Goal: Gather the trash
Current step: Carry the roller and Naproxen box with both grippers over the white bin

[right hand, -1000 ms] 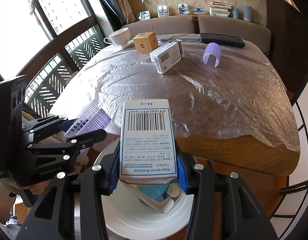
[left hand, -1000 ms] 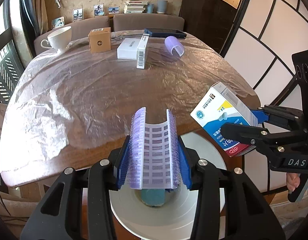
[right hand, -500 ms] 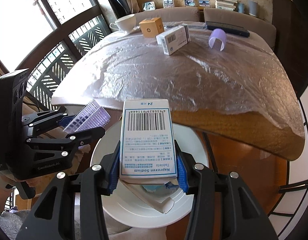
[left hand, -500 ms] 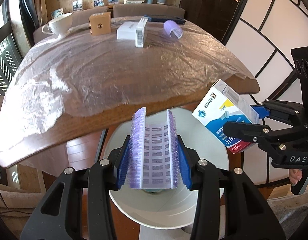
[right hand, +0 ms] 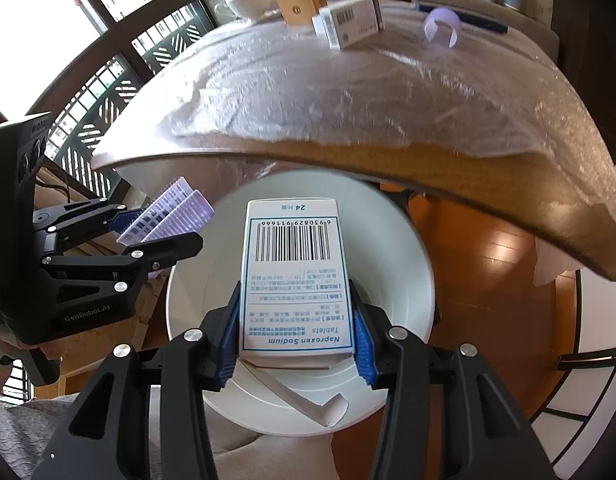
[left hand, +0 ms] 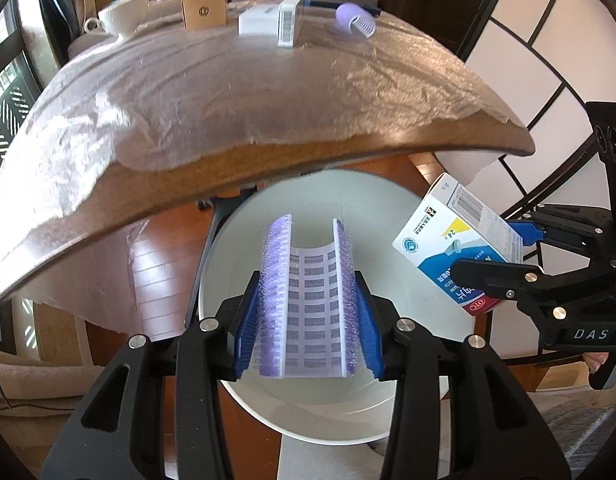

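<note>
Currently: roller (left hand: 308, 312), light, springy, bristled, is clamped at its sides by the left hand-held gripper (left hand: 308, 320) over the bin (left hand: 387, 208). Box (right hand: 296, 280), light card, crushable, is pinched across its flanks by the right hand-held gripper (right hand: 296, 328) there too.

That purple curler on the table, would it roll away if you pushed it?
Probably. The purple curler is round and lies on its side, so a nudge could roll it. Its bristles and the crinkly plastic cover might stop it soon. It looks hollow, likely light.
</note>
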Action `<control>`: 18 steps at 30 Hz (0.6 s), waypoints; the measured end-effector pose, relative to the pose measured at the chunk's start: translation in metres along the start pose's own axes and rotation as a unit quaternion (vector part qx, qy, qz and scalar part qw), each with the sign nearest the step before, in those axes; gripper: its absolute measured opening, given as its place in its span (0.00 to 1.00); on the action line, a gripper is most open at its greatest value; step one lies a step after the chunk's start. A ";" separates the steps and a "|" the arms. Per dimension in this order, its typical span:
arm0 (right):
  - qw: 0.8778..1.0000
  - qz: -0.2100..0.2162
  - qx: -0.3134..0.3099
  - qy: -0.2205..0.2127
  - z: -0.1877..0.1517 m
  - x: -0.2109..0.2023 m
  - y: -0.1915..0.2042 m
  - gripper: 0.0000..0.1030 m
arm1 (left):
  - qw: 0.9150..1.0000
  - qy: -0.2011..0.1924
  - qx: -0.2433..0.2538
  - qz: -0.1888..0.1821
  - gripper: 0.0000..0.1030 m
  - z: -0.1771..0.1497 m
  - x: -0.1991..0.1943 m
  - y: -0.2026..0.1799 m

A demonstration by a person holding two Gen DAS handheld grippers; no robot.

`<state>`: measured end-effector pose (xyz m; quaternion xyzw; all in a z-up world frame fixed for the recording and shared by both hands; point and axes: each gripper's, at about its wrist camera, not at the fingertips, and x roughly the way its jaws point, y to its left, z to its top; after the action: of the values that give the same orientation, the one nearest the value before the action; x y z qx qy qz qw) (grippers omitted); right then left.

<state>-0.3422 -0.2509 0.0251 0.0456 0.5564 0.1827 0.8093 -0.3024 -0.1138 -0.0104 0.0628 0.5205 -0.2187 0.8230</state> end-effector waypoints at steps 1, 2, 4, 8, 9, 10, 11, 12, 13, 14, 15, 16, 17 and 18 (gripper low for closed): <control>1.000 -0.001 0.001 0.004 -0.002 0.003 -0.001 0.44 | 1.000 0.003 -0.001 0.000 0.43 -0.001 0.002 0.000; 1.000 -0.002 0.002 0.006 -0.003 0.004 -0.001 0.44 | 1.000 0.006 -0.001 0.001 0.43 -0.002 0.004 0.001; 1.000 -0.003 0.003 0.011 -0.005 0.008 -0.003 0.44 | 1.000 0.013 -0.002 0.001 0.43 -0.005 0.009 0.001; 1.000 -0.005 0.006 0.022 -0.010 0.016 -0.005 0.44 | 1.000 0.024 -0.002 0.003 0.43 -0.008 0.016 0.003; 1.000 -0.005 0.006 0.024 -0.012 0.018 -0.005 0.44 | 1.000 0.027 -0.002 0.003 0.43 -0.010 0.018 0.003; 1.000 -0.005 0.007 0.026 -0.013 0.019 -0.005 0.44 | 1.000 0.029 -0.002 0.004 0.43 -0.010 0.020 0.003; 1.000 -0.005 0.007 0.028 -0.013 0.020 -0.005 0.44 | 1.000 0.031 -0.002 0.003 0.43 -0.012 0.022 0.004; 0.999 -0.005 0.007 0.031 -0.014 0.022 -0.005 0.44 | 0.999 0.034 -0.002 0.004 0.43 -0.013 0.024 0.004; 0.999 -0.005 0.007 0.032 -0.015 0.023 -0.005 0.44 | 0.999 0.037 -0.002 0.004 0.43 -0.014 0.026 0.004; 0.999 -0.006 0.007 0.034 -0.016 0.024 -0.006 0.44 | 0.999 0.040 -0.001 0.005 0.43 -0.016 0.028 0.005; 0.999 -0.006 0.007 0.037 -0.017 0.025 -0.006 0.44 | 0.999 0.043 -0.002 0.005 0.43 -0.018 0.031 0.005; 0.999 -0.007 0.007 0.039 -0.016 0.027 -0.007 0.44 | 0.999 0.046 -0.002 0.005 0.43 -0.019 0.033 0.005; 0.999 -0.007 0.008 0.042 -0.017 0.029 -0.007 0.44 | 0.999 0.048 -0.002 0.005 0.43 -0.020 0.035 0.005; 0.999 -0.007 0.009 0.044 -0.017 0.030 -0.007 0.44 | 0.999 0.051 -0.003 0.004 0.43 -0.021 0.037 0.006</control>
<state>-0.3463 -0.2491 -0.0102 0.0410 0.5932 0.1743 0.7849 -0.3042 -0.1128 -0.0536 0.0738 0.5618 -0.2101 0.7967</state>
